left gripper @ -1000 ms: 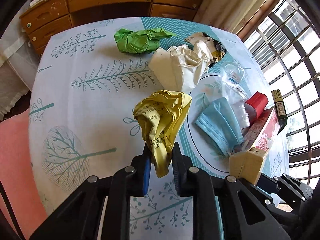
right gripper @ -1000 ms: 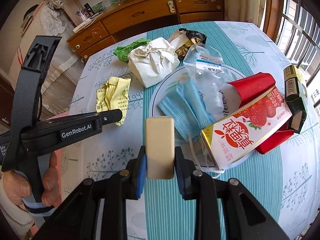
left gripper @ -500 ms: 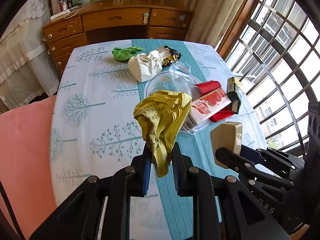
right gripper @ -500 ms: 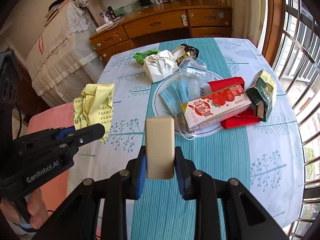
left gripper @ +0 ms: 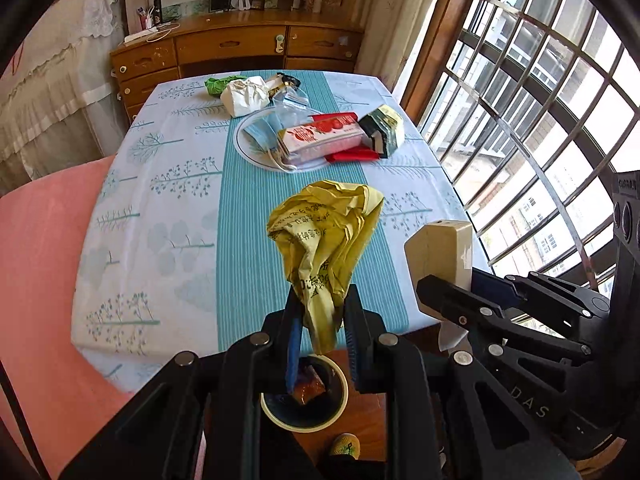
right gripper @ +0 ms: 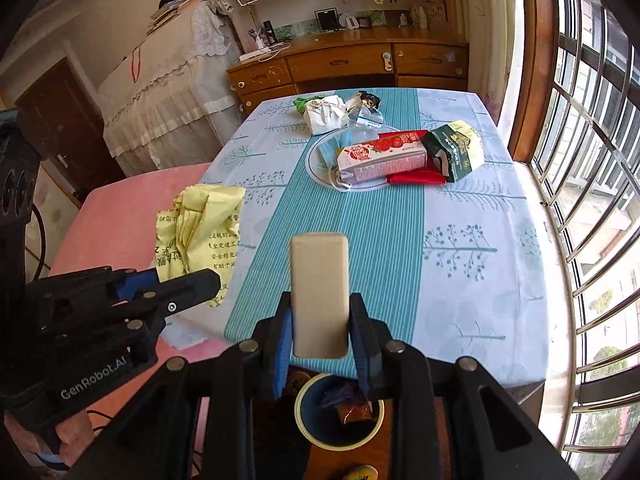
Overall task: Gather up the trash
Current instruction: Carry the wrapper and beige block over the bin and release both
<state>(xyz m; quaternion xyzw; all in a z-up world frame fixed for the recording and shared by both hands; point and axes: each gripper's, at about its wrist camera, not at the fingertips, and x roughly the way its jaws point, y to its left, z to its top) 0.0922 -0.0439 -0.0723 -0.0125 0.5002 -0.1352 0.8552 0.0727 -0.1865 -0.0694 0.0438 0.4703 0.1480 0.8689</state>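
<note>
Below the table edge (left gripper: 248,350), the bin (left gripper: 304,420) sits directly under the left gripper (left gripper: 322,322), clamped on yellow paper (left gripper: 324,236); the right gripper (right gripper: 320,320) pinches a beige block (right gripper: 319,292) alongside.

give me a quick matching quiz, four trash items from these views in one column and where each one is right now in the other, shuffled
Items
1. crumpled yellow paper
2. beige block
3. strawberry carton
4. brown wrapper

Places
a. inside the bin on the floor
b. gripped in the right tongs
c. lying across the plate on the table
d. gripped in the left tongs

Pairs: 1-d, 2-b, 3-c, 4-a
</note>
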